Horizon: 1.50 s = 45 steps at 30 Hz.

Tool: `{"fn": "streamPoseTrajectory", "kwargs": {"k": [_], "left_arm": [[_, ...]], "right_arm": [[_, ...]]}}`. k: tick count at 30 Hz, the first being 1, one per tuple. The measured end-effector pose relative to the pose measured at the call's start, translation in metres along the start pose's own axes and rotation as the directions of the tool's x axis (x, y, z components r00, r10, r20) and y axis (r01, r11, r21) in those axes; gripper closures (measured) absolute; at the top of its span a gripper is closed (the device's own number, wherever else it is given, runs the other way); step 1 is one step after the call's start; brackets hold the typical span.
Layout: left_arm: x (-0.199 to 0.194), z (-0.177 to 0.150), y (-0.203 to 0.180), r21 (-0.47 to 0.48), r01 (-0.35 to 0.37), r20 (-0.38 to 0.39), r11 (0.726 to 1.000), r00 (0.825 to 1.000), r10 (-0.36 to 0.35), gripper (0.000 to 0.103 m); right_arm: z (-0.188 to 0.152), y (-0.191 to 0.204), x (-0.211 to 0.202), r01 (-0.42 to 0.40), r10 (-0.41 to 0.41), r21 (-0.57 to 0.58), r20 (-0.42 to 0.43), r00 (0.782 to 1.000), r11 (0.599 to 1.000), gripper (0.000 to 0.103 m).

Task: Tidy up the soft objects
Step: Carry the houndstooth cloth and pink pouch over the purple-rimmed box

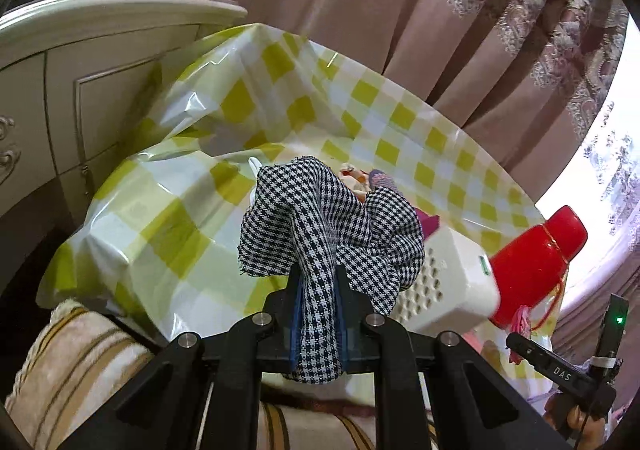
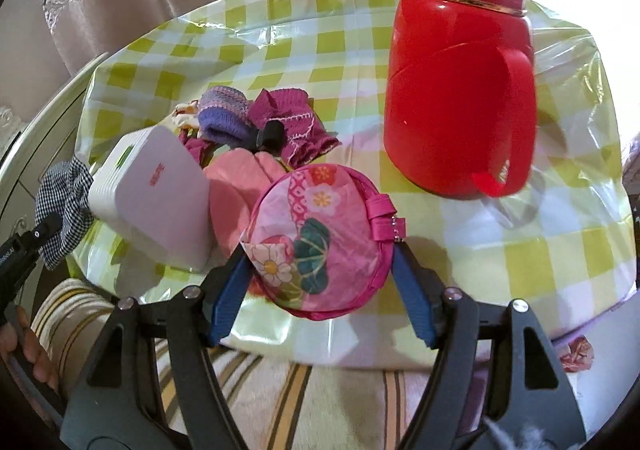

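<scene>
**2 grippers, 2 soft loads over the checked table**

The left gripper [image 1: 318, 274] is clamped on a houndstooth cloth [image 1: 320, 217], held above the tablecloth [image 1: 180, 217]. The right gripper [image 2: 320, 262] squeezes a round floral pouch [image 2: 316, 238]; a red flask [image 2: 456, 89] stands at 1 o'clock, a white box [image 2: 156, 201] at 9 o'clock.

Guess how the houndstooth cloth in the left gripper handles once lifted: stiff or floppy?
Likely floppy: the houndstooth cloth droops in folds around the left gripper. Probably light, since a narrow pinch holds it. Its frayed edge may snag on the white perforated box.
</scene>
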State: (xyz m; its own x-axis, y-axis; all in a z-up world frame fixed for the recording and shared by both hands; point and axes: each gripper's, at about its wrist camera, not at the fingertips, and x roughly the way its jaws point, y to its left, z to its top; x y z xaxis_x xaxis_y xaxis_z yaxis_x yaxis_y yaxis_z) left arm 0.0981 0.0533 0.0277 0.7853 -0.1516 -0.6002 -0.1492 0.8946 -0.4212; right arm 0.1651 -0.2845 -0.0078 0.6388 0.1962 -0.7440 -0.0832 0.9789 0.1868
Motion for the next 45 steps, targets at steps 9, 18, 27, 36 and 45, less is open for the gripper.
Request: {"fn": "streamPoseTrajectory", "kwargs": {"k": [9,18,27,36,45], "left_arm": [[-0.037,-0.015,-0.021,0.034,0.029,0.054,0.999,0.998,-0.031,0.089],[-0.058,-0.032,-0.060,0.109,0.083,0.048,0.991,0.995,-0.089,0.089],[-0.058,-0.061,-0.120,0.214,0.200,-0.040,0.956,0.980,-0.196,0.089],[-0.055,-0.092,-0.177,0.291,0.326,-0.169,0.899,0.943,-0.287,0.089],[-0.058,-0.144,-0.239,0.396,0.481,-0.358,0.782,0.865,-0.351,0.088]], "right_arm": [[-0.022,-0.005,-0.031,0.007,-0.007,-0.014,0.007,1.000,1.000,0.030],[-0.042,-0.022,-0.063,-0.002,0.002,-0.005,0.028,1.000,1.000,0.030],[-0.061,-0.064,-0.104,0.032,-0.036,0.055,0.066,0.997,0.998,0.030],[-0.084,-0.119,-0.139,0.127,-0.136,0.107,0.080,0.987,0.986,0.030],[-0.112,-0.174,-0.171,0.195,-0.209,0.189,0.055,0.976,0.962,0.030]]}}
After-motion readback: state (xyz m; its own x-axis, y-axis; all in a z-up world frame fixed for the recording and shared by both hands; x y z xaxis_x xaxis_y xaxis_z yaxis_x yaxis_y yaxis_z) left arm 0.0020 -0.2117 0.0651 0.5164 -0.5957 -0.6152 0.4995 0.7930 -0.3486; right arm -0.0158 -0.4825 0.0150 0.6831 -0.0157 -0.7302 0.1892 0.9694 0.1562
